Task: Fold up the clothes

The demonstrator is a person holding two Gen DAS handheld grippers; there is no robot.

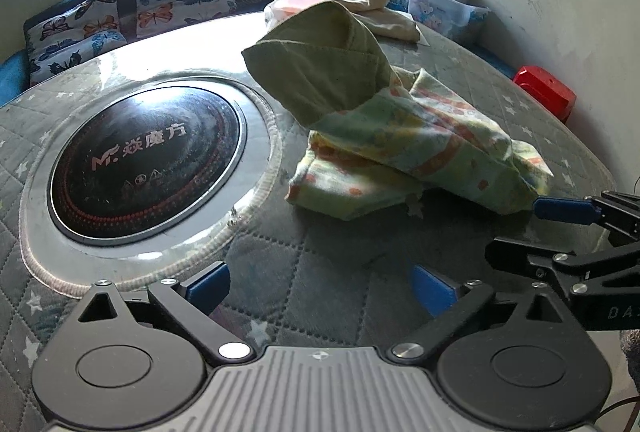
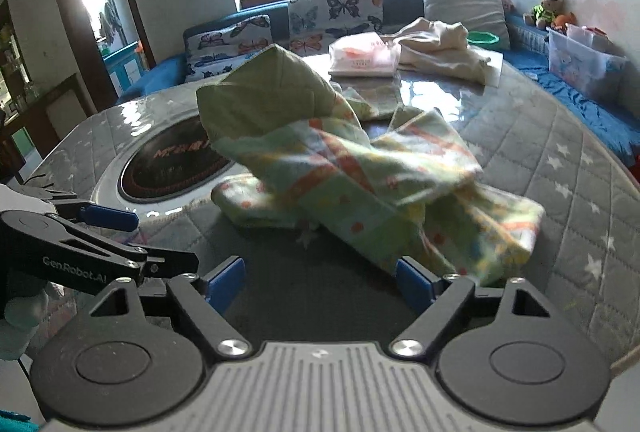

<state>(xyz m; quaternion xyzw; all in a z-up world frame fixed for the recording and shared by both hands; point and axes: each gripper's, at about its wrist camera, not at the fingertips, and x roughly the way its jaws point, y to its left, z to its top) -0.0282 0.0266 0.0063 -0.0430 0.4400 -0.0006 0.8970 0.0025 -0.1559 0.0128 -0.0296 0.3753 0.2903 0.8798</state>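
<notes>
The patterned garment lay in a loose heap on the quilted table cover, just beside the round black cooktop set into the table. It was not folded: one plain green end stood up in a peak, and the printed portion sprawled crosswise below it with twisted layers. A cream garment lay bunched at the far side of the table, next to a pink-and-white packet; whether that cream piece belonged to the task could not be settled.

The left gripper hovered low over bare quilting on the near side of the heap, its blue fingers spread wide with nothing between them. The right gripper stood likewise wide open and empty, its right finger close against the nearest fold of the garment — contact there could not be confirmed. Both tools sat side by side, aimed at the pile.

Judgement: the heap as it lay fitted a garment awaiting a grasp, or one just let go for a fresh hold between moves — the pictures did not separate the two. Either way the piece was unflattened, so folding could not proceed cleanly until it was spread. Any next grasp would call for finding a true edge or corner rather than a bunched layer, since the twisted cloth would likely drag its neighbours along.
</notes>
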